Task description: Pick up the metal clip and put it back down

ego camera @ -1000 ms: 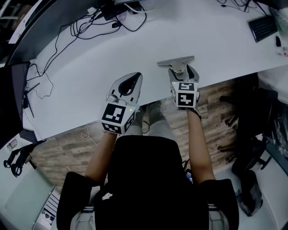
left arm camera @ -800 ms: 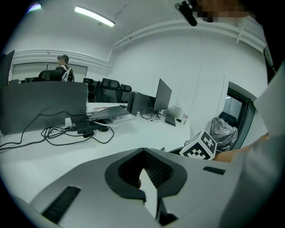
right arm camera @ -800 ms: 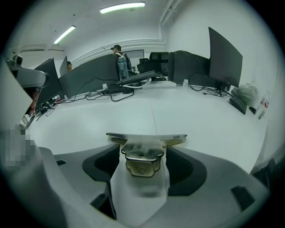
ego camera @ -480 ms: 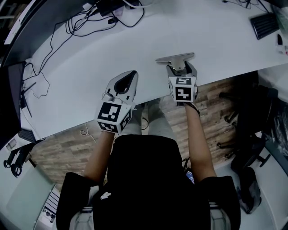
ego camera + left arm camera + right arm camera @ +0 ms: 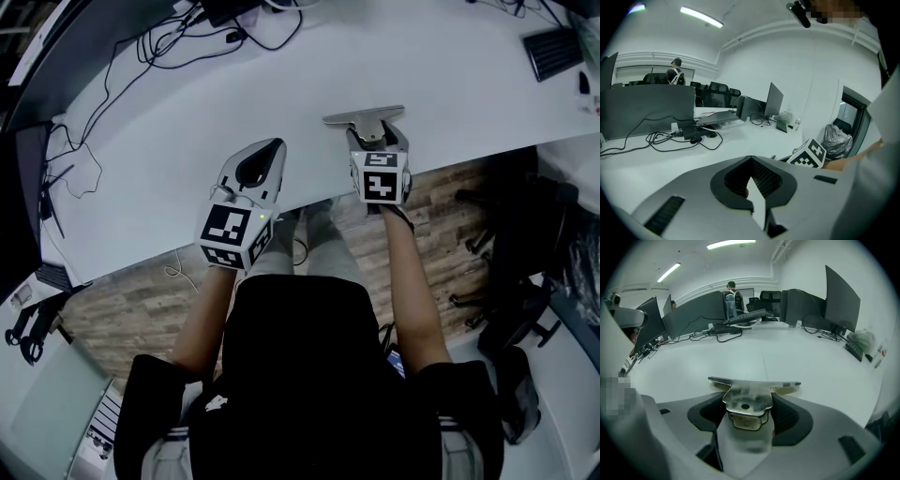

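Both forearms reach forward, side by side. The left gripper (image 5: pixel 277 144) points ahead and a little rightward, its jaws together with nothing between them. Just right of it, the right gripper (image 5: pixel 377 137) has its jaws clamped on the metal clip (image 5: pixel 364 115).

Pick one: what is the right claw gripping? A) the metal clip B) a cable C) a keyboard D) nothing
A: the right claw is shut on the handle of the metal clip, whose wide bar sticks out in front over the white desk.
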Motion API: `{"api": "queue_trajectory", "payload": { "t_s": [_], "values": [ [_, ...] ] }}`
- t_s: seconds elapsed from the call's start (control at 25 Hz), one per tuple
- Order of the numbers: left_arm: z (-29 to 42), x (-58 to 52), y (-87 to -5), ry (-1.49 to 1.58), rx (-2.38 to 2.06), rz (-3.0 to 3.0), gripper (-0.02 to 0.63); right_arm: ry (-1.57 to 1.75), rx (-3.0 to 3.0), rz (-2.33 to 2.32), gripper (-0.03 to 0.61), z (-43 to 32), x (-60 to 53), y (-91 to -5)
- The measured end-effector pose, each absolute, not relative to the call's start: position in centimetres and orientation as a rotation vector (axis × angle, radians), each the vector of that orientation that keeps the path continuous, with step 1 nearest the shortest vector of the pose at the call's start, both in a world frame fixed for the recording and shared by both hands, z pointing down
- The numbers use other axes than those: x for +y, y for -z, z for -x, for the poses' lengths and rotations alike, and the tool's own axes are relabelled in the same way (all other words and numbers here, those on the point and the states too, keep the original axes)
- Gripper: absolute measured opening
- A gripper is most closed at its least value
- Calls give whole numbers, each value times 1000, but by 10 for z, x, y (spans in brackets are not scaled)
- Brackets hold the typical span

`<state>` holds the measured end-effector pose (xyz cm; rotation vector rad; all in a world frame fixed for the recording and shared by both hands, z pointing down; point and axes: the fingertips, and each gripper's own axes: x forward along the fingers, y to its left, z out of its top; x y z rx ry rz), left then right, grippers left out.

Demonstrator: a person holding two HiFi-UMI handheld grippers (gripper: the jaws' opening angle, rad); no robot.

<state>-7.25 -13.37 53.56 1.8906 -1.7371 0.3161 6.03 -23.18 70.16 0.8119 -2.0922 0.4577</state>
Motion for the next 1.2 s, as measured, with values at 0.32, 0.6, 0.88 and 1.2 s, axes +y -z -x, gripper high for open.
{"api": "queue_trajectory", "payload": {
  "t_s": [0.32,0.6,0.88,1.2],
  "values": [
    [74,-133,-532,-305,-1750,-1891,9,-473,-2068,-801,302,-59,-226,-696],
    [75,-132,-524,-271,-1763,-1895,9,-465,-2064,-769,302,-59,-219,-685],
    [83,-131,-508,-239,-1785,-1911,9,-461,-2071,-759,302,-56,-212,-672],
    [86,-131,-482,-211,-1794,-1963,9,-425,-2129,-772,302,-43,-208,-629]
  ]
}}
